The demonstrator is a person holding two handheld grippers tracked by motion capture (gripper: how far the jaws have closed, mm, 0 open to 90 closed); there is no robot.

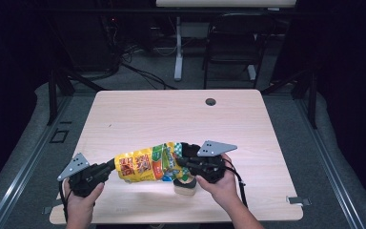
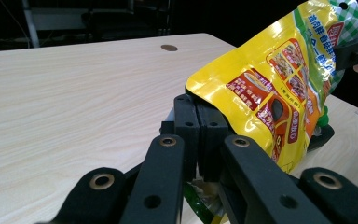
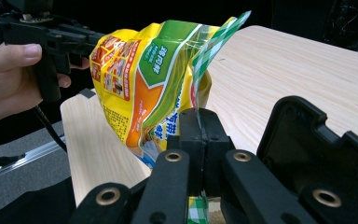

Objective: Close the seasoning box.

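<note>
A yellow snack bag (image 1: 140, 164) with red, orange and green print hangs stretched between my two grippers, just above the front of the wooden table (image 1: 171, 114). My left gripper (image 1: 112, 166) is shut on the bag's left end; in the left gripper view its jaws (image 2: 198, 116) pinch the yellow edge of the bag (image 2: 270, 88). My right gripper (image 1: 181, 162) is shut on the green-checked right end. In the right gripper view its jaws (image 3: 200, 126) clamp that seam of the bag (image 3: 140, 79), with the left gripper (image 3: 51, 37) and its hand behind.
A small beige and black object (image 1: 186, 187) lies on the table under my right hand, close to the front edge. A round cable hole (image 1: 210, 101) sits near the table's far edge. A dark chair (image 1: 233, 43) and a white table leg (image 1: 178, 47) stand beyond.
</note>
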